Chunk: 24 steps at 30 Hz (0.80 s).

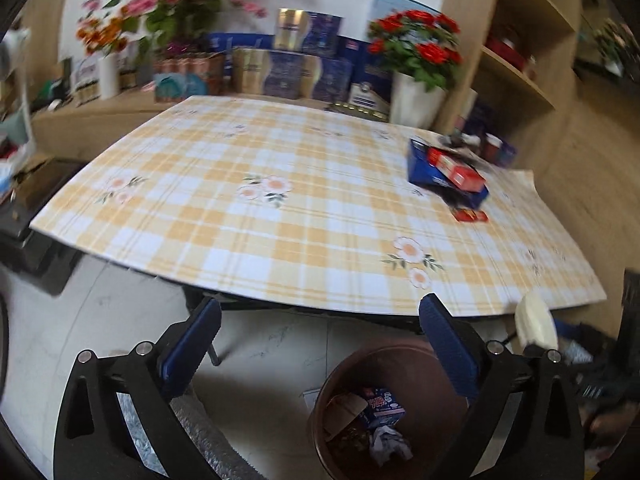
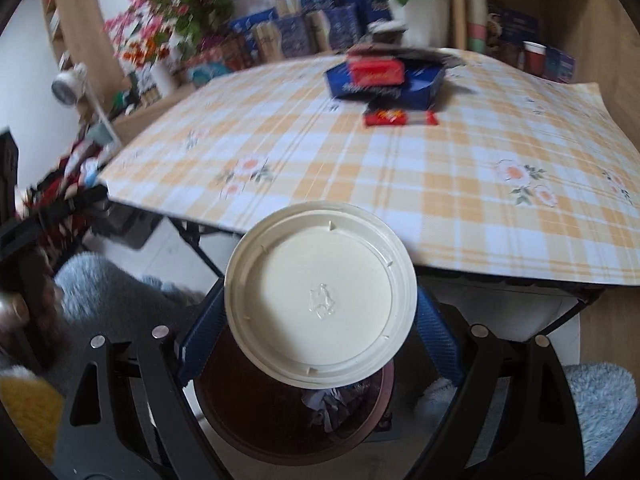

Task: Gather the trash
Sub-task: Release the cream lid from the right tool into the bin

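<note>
Tools: two. Left tool point(image 1: 320, 344), blue pads spread wide, nothing between them; it hangs off the near table edge, above the floor. Right tool point(image 2: 318, 336), pads clamped on the rim of one lid point(image 2: 320, 300), one pad on each side.

Lid: one. Round, cream plastic, flat centre with a small embossed mark, stepped rim with small notches. Held face-on to the right camera, directly over the bin point(image 2: 288, 420). In the left view it shows edge-on as a cream sliver to the right of the left tool.

Bin: one. Round, dark brown, on the floor below and just ahead of both tools, in front of the table. Inside: one blue printed carton point(image 1: 380, 406), one brown cardboard piece point(image 1: 344, 410), one crumpled paper wad point(image 1: 390, 442); the rest too dim to count.

Table point(image 1: 280, 220): one, covered with a yellow-and-white check cloth printed with flowers, ahead of both tools.

On the table, far ahead and to the right of the left tool: one blue tray point(image 2: 424, 88) carrying one red box point(image 2: 376, 70) and some dark scraps, blurred; one red wrapper point(image 2: 396, 117) lying just in front of the tray.

Behind the table: one pot of red flowers point(image 1: 416, 46), stacked blue and gold boxes, count unclear.
</note>
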### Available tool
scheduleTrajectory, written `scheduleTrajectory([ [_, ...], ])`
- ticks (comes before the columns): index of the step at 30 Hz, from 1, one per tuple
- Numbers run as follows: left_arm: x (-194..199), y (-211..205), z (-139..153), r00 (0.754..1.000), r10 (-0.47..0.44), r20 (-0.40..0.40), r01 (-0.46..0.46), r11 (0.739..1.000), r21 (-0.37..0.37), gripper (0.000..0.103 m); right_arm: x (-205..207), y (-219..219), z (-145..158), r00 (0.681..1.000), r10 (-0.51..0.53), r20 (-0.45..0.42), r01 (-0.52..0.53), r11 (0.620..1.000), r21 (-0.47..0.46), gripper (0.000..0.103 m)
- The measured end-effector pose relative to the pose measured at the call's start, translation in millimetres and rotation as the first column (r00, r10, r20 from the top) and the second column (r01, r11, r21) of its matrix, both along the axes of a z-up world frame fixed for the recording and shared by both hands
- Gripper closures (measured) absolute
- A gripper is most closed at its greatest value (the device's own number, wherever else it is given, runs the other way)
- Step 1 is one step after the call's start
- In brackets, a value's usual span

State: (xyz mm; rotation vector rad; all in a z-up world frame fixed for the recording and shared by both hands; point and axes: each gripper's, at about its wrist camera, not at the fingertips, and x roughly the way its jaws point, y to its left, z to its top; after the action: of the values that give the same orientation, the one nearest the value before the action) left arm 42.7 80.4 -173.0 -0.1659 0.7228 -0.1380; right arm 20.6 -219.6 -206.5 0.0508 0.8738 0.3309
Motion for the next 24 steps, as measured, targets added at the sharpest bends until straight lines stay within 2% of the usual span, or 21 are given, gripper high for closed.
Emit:
scheduleTrajectory([
  [3, 0.2, 5.4, -2.1, 1.0, 0.02, -0.017, -0.02, 1.0, -0.01, 0.006, -0.4, 11.2, -7.7, 0.999, 0.049, -0.023, -0.05, 0.998, -0.03, 0.016],
  [10, 0.4, 1.4, -7.0, 0.999, 0.011, -0.037, -0.011, 1.0, -0.004, 0.006, 3.8, 31.8, -32.7, 0.979, 0.147, -0.14, -0.157, 0.985, -0.066, 0.016],
  [24, 8.3, 12.9, -16.9, 0.995, 0.046, -0.09, -0.051, 0.997, -0.054, 0.006, 8.8, 37.8, -54.5, 0.956, 0.161, -0.245, -0.183, 0.981, -0.069, 0.013],
])
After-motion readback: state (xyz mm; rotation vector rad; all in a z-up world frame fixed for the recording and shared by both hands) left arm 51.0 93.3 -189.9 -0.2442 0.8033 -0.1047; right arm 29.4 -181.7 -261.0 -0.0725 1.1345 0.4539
